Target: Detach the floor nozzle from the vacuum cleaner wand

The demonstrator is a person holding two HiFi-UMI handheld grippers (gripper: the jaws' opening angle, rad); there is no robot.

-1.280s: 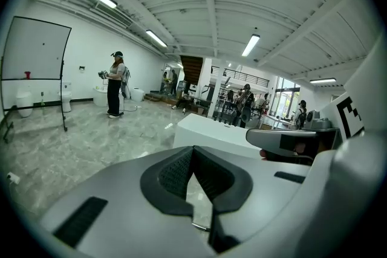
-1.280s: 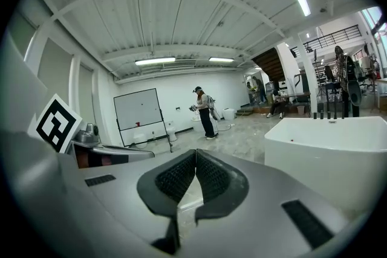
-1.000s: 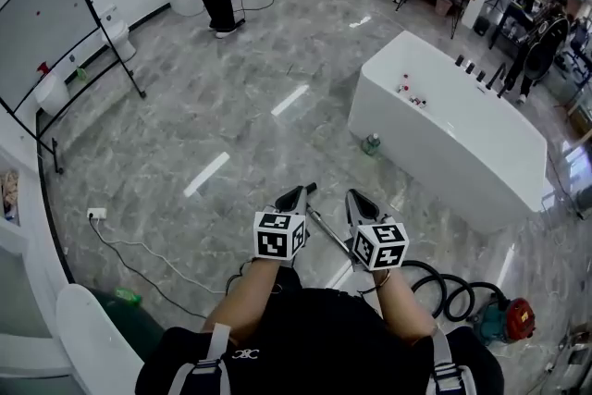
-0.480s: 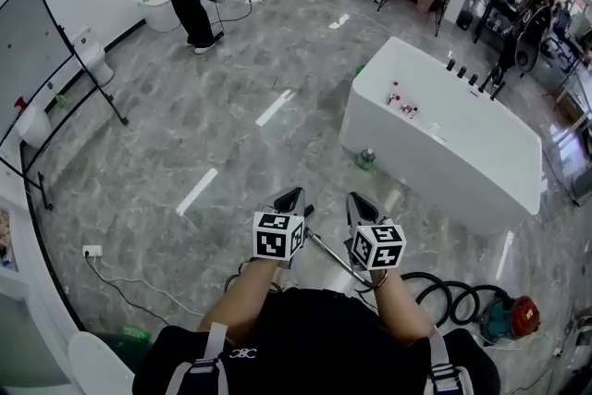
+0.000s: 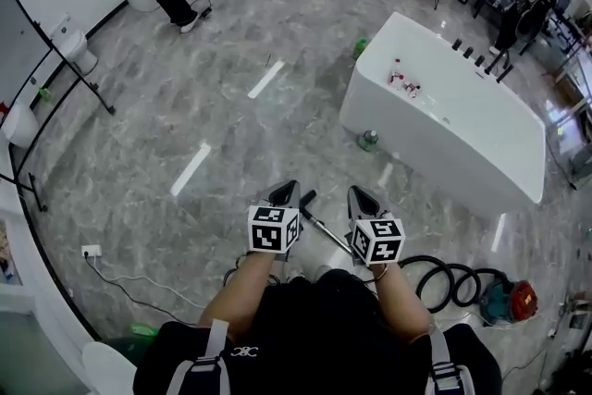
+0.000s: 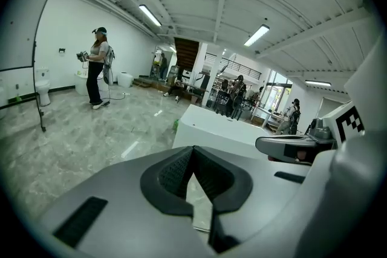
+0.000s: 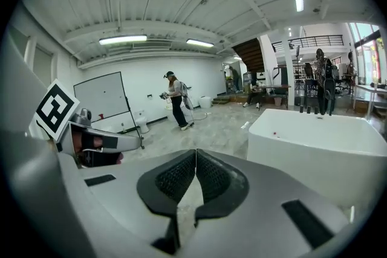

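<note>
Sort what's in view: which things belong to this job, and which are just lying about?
Job: wand, hose, vacuum cleaner, left gripper, right gripper, both shut, empty. Floor nozzle not visible.
Lying about: bathtub, green bottle, power strip, whiteboard.

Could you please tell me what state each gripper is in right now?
Left gripper: closed, jaws together, holding nothing.
Right gripper: closed, jaws together, holding nothing.

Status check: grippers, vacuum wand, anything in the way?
Left gripper and right gripper shut, empty. Wand on floor below them, untouched. No obstruction seen.
</note>
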